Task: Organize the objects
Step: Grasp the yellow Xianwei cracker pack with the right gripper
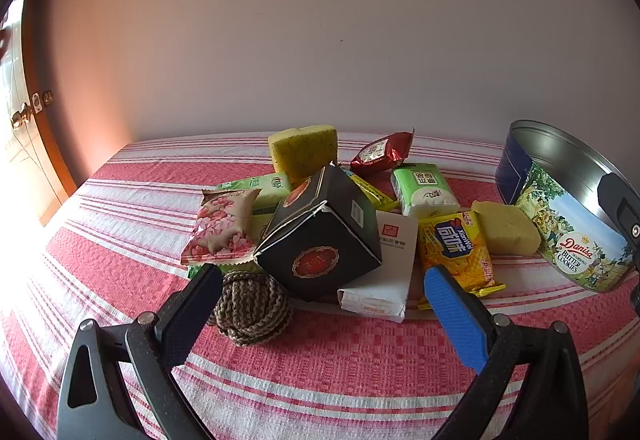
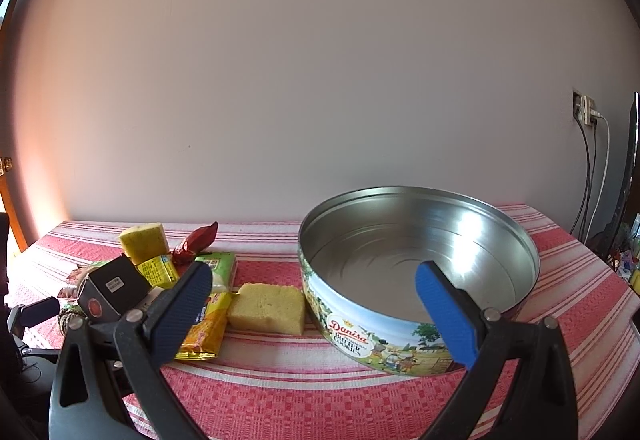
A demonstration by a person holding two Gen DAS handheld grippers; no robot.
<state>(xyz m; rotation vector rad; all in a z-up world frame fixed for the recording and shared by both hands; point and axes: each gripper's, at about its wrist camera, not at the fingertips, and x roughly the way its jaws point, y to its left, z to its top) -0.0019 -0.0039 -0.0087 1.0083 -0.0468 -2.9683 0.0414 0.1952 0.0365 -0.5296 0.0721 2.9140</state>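
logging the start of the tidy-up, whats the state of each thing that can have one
cookie tin: lid off, upright, nothing inside
black box: closed, tipped on an edge, leaning on the pile
white carton: flat, partly under the black box
rope ball: wound up
yellow cracker pack: sealed, lying flat
left gripper: open, holding nothing
right gripper: open, holding nothing
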